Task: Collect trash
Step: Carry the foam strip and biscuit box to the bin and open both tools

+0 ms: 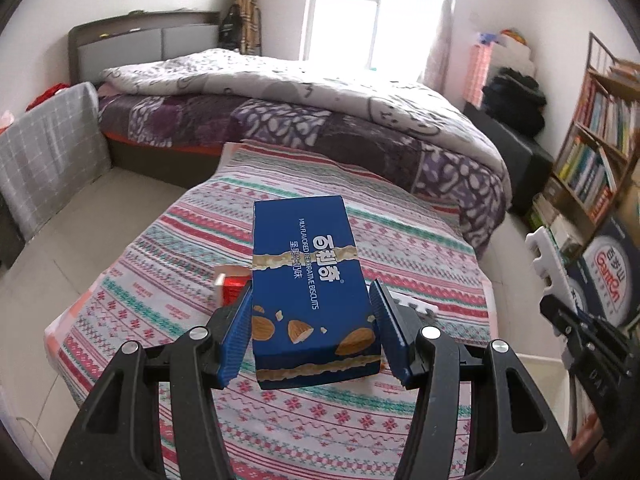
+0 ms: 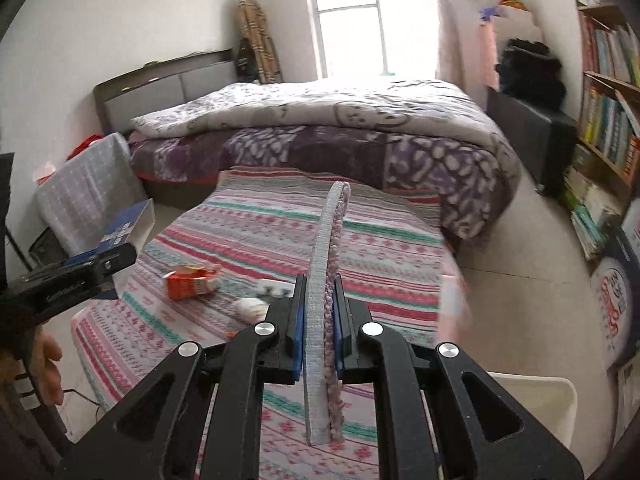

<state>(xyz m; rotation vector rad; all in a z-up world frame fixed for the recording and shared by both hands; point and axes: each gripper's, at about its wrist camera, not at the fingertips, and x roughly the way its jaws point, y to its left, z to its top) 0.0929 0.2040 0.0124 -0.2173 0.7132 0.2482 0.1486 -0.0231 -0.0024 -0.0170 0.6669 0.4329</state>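
The blue biscuit box is up off the striped counter, clamped between the pads of the left gripper, its long side running straight ahead of the jaws. Just behind the left pad, a red carton peeks out, lying on the counter. Over on the other side, the right gripper is squeezed tight on a flat grey-and-pink pad, held on edge and sticking up past the fingertips. Below and to the left of that gripper, the orange carton lies on its side, with a pale crumpled wad nearer the jaws. A white bin sits low to the right. Beyond the counter is the bed, a bookshelf off right.
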